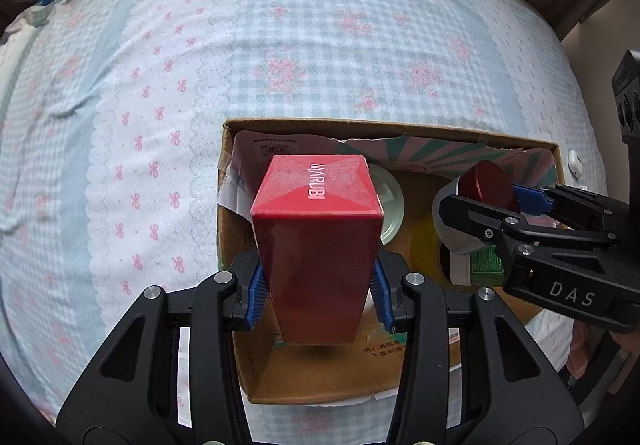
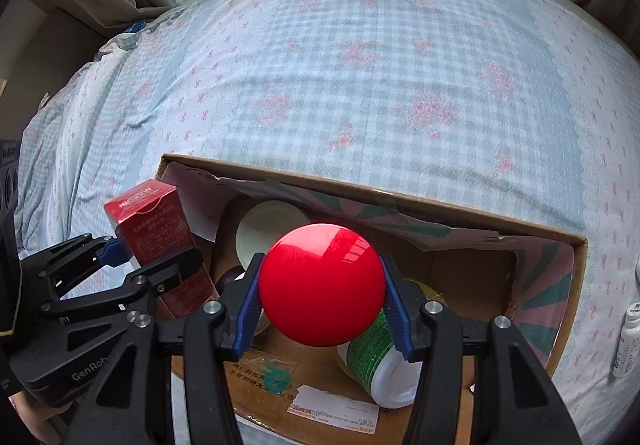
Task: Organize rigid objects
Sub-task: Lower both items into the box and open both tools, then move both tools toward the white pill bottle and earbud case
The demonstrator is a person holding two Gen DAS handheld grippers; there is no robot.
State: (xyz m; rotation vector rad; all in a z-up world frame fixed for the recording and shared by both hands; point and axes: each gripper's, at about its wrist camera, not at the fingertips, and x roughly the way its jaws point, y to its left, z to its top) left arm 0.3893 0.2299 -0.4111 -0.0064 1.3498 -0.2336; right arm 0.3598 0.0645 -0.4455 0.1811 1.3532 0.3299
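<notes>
While both loads hang over the cardboard box (image 1: 400, 377), treat this as a double placement, not a drop.

Left tongs (image 1: 316, 301): blue pads sit on the two side faces of the red carton (image 1: 316, 229), low on its body. Jaws are narrow, and from the left wrist view I can't tell whether the pads press or just flank the carton. It is upright, at the box's left end, above the floor, with a pale round lid (image 1: 390, 205) right behind it.

Right tongs (image 2: 322, 305): clamped narrow on a glossy red round-topped object (image 2: 322, 279), pads on opposite sides. It is over the middle of the box, above a green-labelled white bottle (image 2: 378, 361) lying on its side.

How I'd do it:
- Lower the carton straight, keep it vertical, land the base flat on bare cardboard near the left wall, clear of the lid.
- Open only after the base bears weight; it is tall and narrow, so likely to tip.
- The red round object probably rolls. Aim for the free floor on the right side of the box, not onto the bottle.
- Stagger the two releases; the tongs sit close together over the box.
- A small white bottle (image 2: 630, 337) lies on the bed (image 2: 360, 85) right of the box, not yet packed.
</notes>
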